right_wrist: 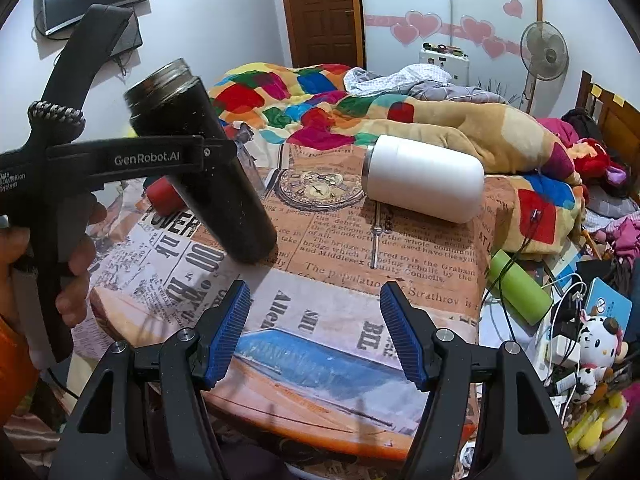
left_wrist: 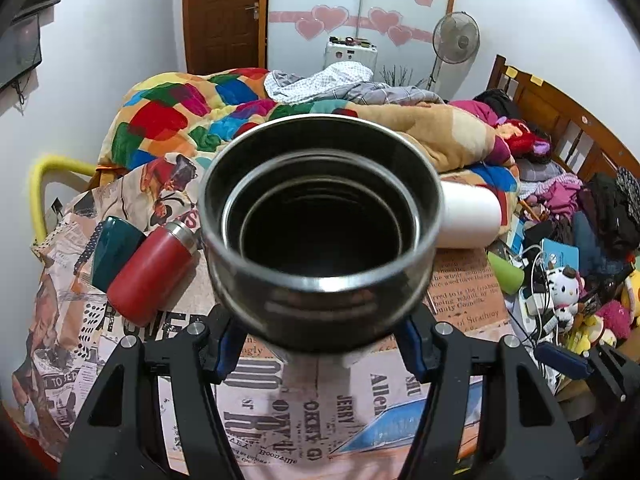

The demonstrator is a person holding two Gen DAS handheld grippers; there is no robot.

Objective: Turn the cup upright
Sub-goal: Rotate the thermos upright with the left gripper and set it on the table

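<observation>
The left gripper (right_wrist: pixel 200 152) clamps a tall black metal cup (right_wrist: pixel 208 184), tilted, base touching the newspaper-print tablecloth (right_wrist: pixel 360 264); pivot it slowly upright while the right gripper (right_wrist: pixel 316 332) hangs open, empty.

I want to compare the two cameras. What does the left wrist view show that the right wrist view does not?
Only the left wrist view: the black cup's open mouth and dark inside, and a teal cup.

Only the right wrist view: the black cup's tilted side, its base at the tablecloth; the right hand-held gripper open.

Both: left hand-held gripper shut on it, white cup lying down.
</observation>
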